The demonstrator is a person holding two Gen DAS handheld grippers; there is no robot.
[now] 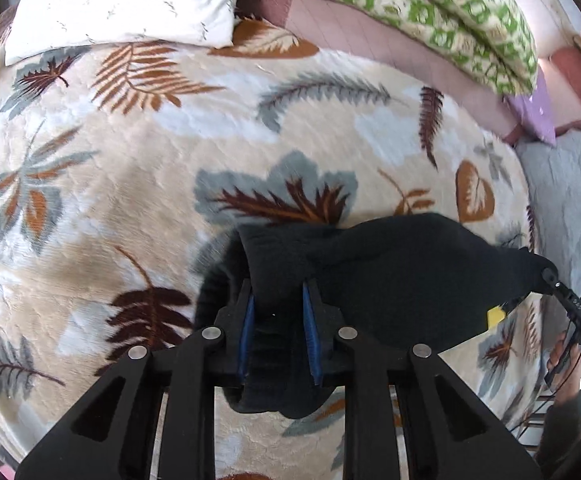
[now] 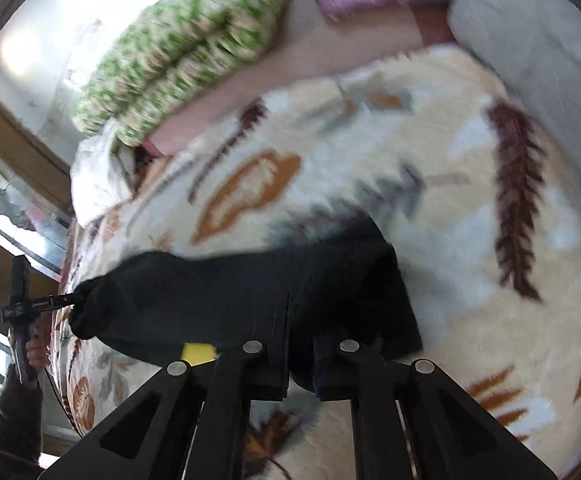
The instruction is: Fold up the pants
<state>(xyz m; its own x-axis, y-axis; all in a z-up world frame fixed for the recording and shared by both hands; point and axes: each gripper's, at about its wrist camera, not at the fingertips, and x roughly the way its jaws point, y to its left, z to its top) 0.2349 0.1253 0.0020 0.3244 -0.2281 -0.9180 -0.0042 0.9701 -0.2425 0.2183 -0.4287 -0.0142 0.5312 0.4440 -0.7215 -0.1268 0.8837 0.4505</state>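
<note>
The black pants (image 1: 390, 272) hang stretched as a dark band over the leaf-patterned blanket (image 1: 130, 184). My left gripper (image 1: 276, 286) is shut on one bunched end, with cloth pinched between its blue pads (image 1: 250, 320) and a fold drooping below them. At the far right of the left wrist view, my right gripper (image 1: 548, 274) pinches the other end. In the blurred right wrist view, my right gripper (image 2: 300, 320) is shut on the pants (image 2: 210, 288), and the left gripper (image 2: 68, 300) holds the far corner. A yellow tag (image 2: 198, 354) shows under the cloth.
A white pillow (image 1: 130, 0) lies at the head of the bed. A folded green-and-cream quilt (image 1: 450, 12) and a purple cushion (image 1: 534, 112) sit along the pink far side. A grey cover (image 1: 566, 200) lies to the right. A person's hand (image 1: 562, 356) holds the right tool.
</note>
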